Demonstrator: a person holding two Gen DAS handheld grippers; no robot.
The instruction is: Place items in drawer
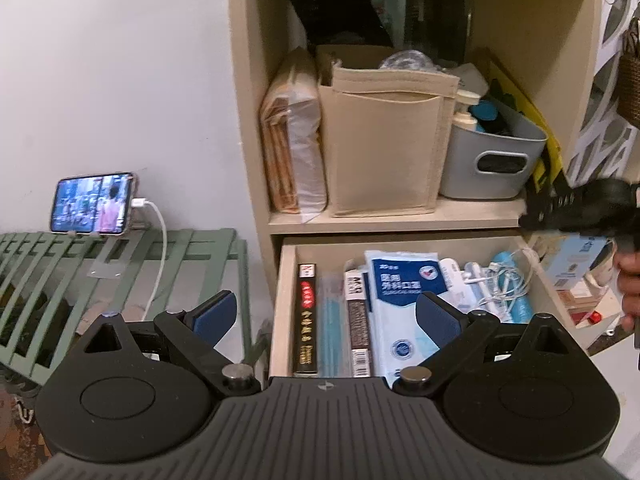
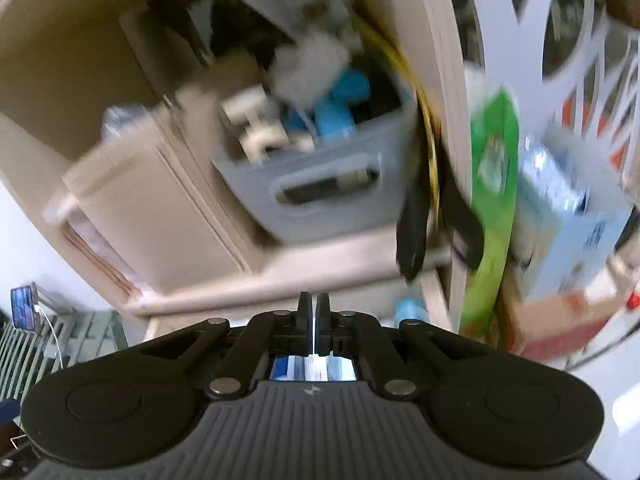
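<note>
The beige drawer (image 1: 286, 280) stands pulled out below the shelf, packed with a blue-white mask pack (image 1: 404, 300), dark boxes (image 1: 306, 316) and white earphones (image 1: 504, 280). My left gripper (image 1: 324, 316) is open and empty, fingers apart in front of the drawer. My right gripper (image 2: 313, 308) is shut, its pads pressed together with nothing visible between them; it points at the shelf above the drawer in a blurred view. It also shows in the left wrist view (image 1: 576, 208) at the drawer's right side.
On the shelf stand a beige felt organiser (image 1: 384, 140), a grey bin (image 1: 492, 160) and a wrapped packet (image 1: 296, 140). A phone (image 1: 94, 202) sits on a green slatted rack (image 1: 120, 256) at the left. Boxes (image 2: 568, 216) and a green pack (image 2: 494, 200) stand right of the cabinet.
</note>
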